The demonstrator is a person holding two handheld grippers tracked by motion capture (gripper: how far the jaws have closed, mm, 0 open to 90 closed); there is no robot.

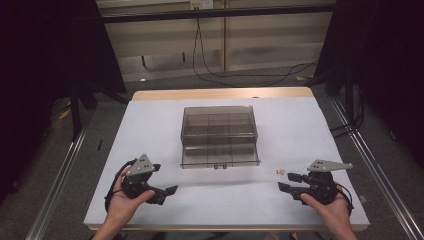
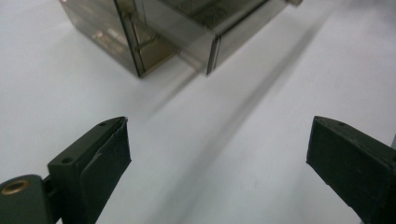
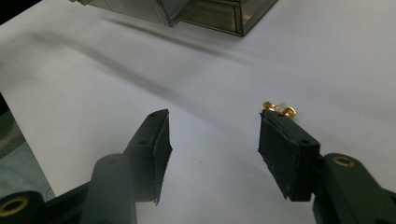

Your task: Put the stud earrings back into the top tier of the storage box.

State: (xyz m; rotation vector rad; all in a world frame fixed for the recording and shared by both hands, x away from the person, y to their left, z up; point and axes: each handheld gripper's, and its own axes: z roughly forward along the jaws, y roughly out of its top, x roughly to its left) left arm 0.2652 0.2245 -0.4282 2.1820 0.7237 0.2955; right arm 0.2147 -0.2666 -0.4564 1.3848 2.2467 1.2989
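**Trainee:** What am I looking at?

**Operator:** Small gold fittings [image 3: 278, 108] lie on the white worktop [image 1: 150, 130], just beyond my right claw [image 3: 212, 135], right of the smoky plastic organiser box [image 1: 219, 135]. Both claws are released; the left claw [image 2: 217, 149] grips nothing.

**Trainee:** How will they handle?

**Operator:** I judge them light, hard and slippery; I'd pinch across the middle. Their count and shape are too small to tell, and the box contents are unclear.

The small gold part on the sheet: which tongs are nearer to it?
Right. The right tongs sit just short of the small gold part, one tip beside it. The left tongs are far across the sheet.
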